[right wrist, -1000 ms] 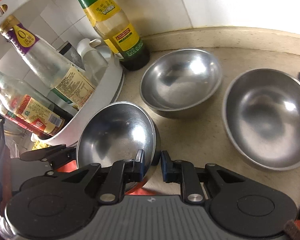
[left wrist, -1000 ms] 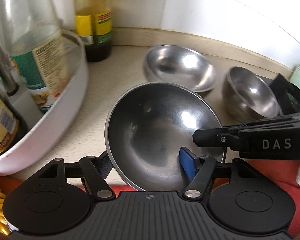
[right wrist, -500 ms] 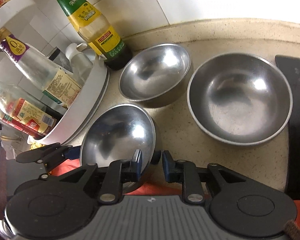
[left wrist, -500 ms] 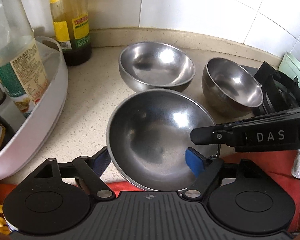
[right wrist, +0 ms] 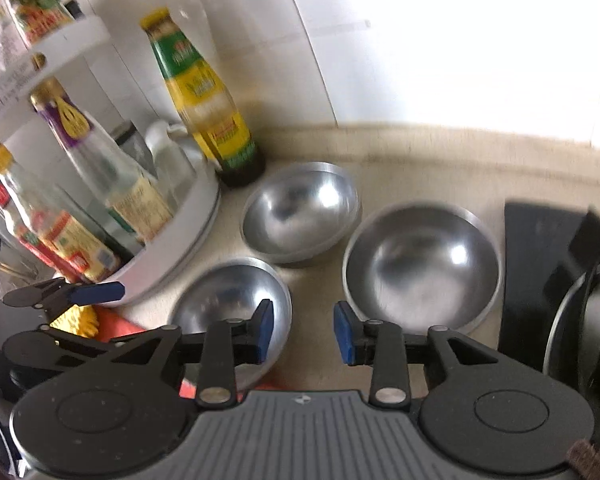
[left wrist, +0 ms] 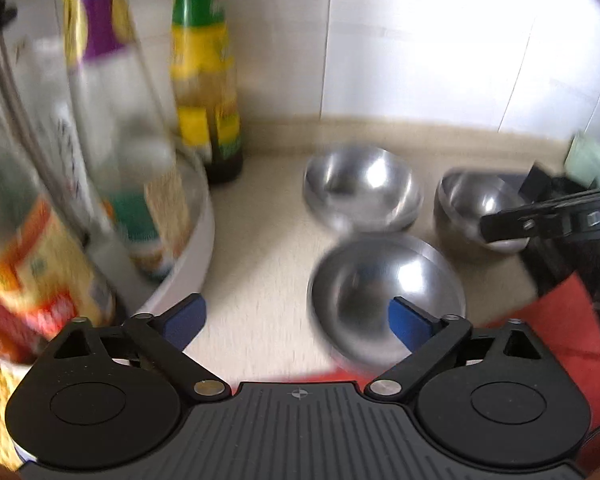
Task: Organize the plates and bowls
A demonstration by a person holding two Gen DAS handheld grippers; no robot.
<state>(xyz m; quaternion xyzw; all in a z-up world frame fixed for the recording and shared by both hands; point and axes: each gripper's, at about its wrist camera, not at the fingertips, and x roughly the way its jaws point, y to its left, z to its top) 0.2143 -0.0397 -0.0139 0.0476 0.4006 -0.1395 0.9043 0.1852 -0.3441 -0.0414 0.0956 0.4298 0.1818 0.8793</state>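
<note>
**A:** Why do the three steel bowls sit in a loose triangle on the counter (right wrist: 420,160)?

**B:** Each one stands apart and upright, so none is nested yet. The near bowl (right wrist: 236,300) is at the counter's front edge, the back bowl (right wrist: 300,212) stands nearer the wall beside the sauce bottle (right wrist: 208,100), and the large bowl (right wrist: 420,264) lies to the right, next to the black stove edge (right wrist: 540,232).

**A:** And the tongs — is either one holding a bowl?

**B:** Neither. The right gripper (right wrist: 303,330) has its jaws spread, with one blue pad in front of the near bowl's rim and nothing between them. The left gripper (left wrist: 296,316) is spread wider — bare counter shows through the gap, and its right pad overlaps the near bowl (left wrist: 384,292) only in the line of sight.

**A:** Then why hover so close?

**B:** Probably because the near bowl sits freely on the counter, and both tools are free to pick the next piece. Stacking seems the likely aim.

**A:** Any risk?

**B:** The white bottle rack (right wrist: 172,248) crowds the left side, so a wide swing could hit it.
</note>
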